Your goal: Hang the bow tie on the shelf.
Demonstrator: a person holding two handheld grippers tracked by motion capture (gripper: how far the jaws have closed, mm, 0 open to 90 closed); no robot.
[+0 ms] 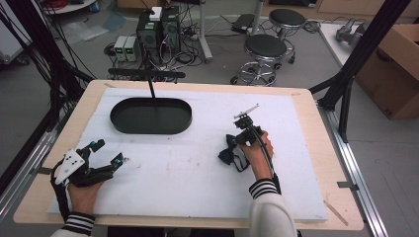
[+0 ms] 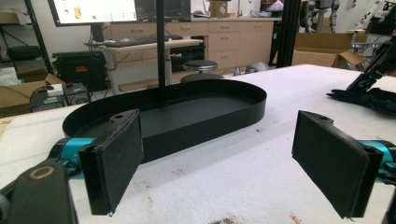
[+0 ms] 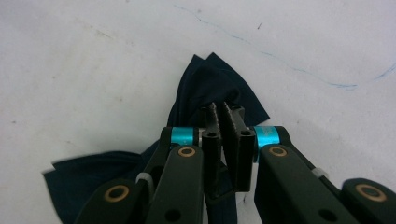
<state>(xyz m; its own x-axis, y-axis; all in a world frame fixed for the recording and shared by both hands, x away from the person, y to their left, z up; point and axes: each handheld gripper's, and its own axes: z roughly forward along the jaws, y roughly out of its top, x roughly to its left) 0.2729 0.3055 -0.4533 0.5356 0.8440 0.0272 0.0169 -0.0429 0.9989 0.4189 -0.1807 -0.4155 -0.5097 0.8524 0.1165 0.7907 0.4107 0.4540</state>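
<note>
Nearest, the left hand-held gripper point(image 1: 109, 153) rests on the bench's point(image 1: 197, 168) white cover, jaws spread wide with nothing between them. To the right, the right hand-held gripper point(image 3: 223, 122) points down, jaws pressed together, pinching a dark blue cloth point(image 3: 210, 81) lying on the bench. Farther back sits a black oval tray point(image 1: 150, 128).

Black tongs point(image 3: 223, 122), teal collars, brass screws, striped sleeve cuffs point(image 1: 263, 187)
</note>
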